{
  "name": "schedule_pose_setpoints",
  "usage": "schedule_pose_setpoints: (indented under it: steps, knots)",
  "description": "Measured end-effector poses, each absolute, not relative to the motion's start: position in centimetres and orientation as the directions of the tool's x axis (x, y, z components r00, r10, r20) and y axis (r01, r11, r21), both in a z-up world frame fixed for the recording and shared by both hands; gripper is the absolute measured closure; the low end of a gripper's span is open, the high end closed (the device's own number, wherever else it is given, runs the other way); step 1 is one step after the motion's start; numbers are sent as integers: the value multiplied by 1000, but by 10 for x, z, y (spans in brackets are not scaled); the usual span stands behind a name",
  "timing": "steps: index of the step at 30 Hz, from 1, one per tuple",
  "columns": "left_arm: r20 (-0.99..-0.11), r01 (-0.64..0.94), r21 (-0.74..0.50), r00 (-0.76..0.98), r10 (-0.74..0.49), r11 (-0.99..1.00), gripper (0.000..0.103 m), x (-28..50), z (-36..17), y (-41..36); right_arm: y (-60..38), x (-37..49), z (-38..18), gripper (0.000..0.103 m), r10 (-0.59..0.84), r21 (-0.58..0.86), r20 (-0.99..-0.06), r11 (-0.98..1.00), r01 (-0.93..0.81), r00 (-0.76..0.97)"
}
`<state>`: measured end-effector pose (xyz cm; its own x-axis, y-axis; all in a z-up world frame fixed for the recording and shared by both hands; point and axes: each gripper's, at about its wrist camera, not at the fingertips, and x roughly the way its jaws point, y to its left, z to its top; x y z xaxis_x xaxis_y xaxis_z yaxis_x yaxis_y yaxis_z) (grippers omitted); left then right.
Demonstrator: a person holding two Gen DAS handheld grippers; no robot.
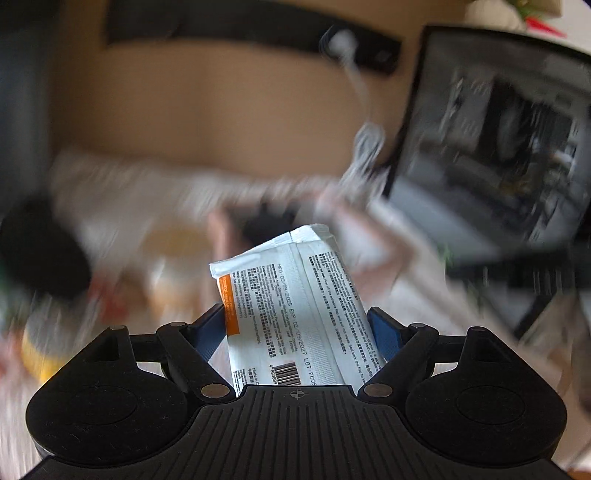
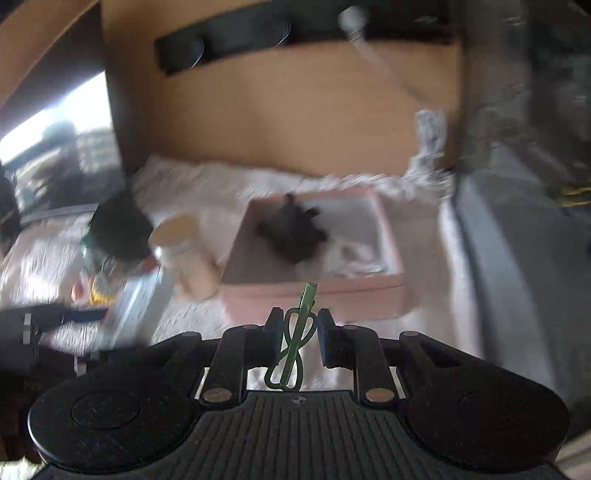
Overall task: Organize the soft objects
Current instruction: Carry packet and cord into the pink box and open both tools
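Both grippers loaded, background motion-blurred.

Pink tray (image 2: 314, 291) sits just ahead of the right gripper (image 2: 297, 332), dark soft item (image 2: 291, 232) inside it. Left gripper (image 1: 295, 325) pinches a white wipes pack (image 1: 291, 306), tilted left, between its blue pads. Right jaws look closed on a green clip (image 2: 297, 339); contact unclear.

Both views are fisheye, mounted low behind each gripper's black ribbed body, looking forward along the fingers and slightly down at the white-cloth-covered bench (image 2: 192, 317). Left wrist view sits close, a white printed packet (image 1: 295, 306) filling its centre; background heavily motion-blurred. Right wrist view faces a shallow pink rectangular tray (image 2: 314, 295) just ahead. Shared by both: tan wooden back panel (image 1: 221, 118) (image 2: 277, 110) with black strip (image 1: 240, 22) (image 2: 258, 33), white twisted cord (image 1: 364, 144) (image 2: 428, 147).
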<state>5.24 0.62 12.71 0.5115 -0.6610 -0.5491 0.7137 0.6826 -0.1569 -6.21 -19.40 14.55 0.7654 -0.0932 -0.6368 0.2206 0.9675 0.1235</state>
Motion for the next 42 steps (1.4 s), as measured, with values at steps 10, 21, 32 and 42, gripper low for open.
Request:
schedule_pose_setpoints:
  steps: [10, 21, 32, 42]
  knots:
    - [-544, 719, -214, 475, -692, 661, 15, 162, 143, -132, -224, -69, 140, 84, -186, 72, -648, 951, 302, 739]
    - [-559, 677, -316, 434, -707, 665, 28, 186, 100, -153, -238, -26, 120, 84, -155, 62, -667, 963, 261, 729]
    - [-395, 574, -368, 615, -682, 731, 28, 155, 150, -23, -238, 80, 134, 84, -77, 183, -616, 954, 237, 784]
    - [-497, 374, -384, 686, -531, 844, 29, 118, 98, 86, -209, 134, 62, 84, -66, 119, -774, 961, 248, 630]
